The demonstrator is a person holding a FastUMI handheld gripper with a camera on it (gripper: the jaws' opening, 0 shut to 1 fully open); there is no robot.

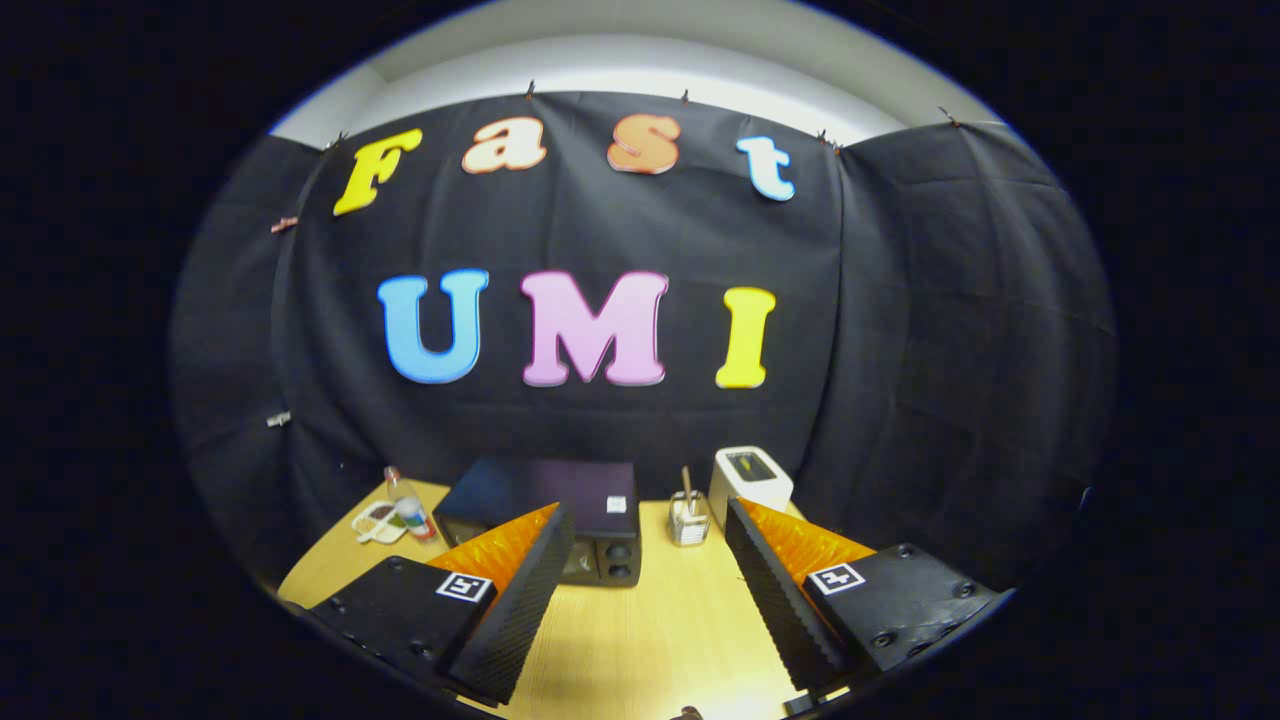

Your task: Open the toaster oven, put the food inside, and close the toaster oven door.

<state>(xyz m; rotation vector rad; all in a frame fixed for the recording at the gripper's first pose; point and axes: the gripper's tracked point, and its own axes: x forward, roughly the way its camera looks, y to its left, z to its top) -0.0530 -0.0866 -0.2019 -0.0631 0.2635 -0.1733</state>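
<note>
Claw (640,590) spread wide, released, nothing between the fingers, held high above the pale wooden table (640,640) and aimed toward the far wall. Probably a standoff pose, giving a view of the whole layout. Just beyond the left finger, a dark boxy toaster oven (560,510) with two round knobs on its right front panel, set against the far edge of the table. Front largely masked by the left finger, so door open or shut: impossible to tell, and likewise whether food sits inside. Left of the oven, a small white plate with bits of food (376,522) and, just beside it, a clear plastic bottle (408,505) standing upright; food too small to identify. Right of the oven, a small clear glass jar with a stick in it (688,518), then a white slot toaster (750,480) farther right. With the door hidden, stage of the job not settled from here.
</note>
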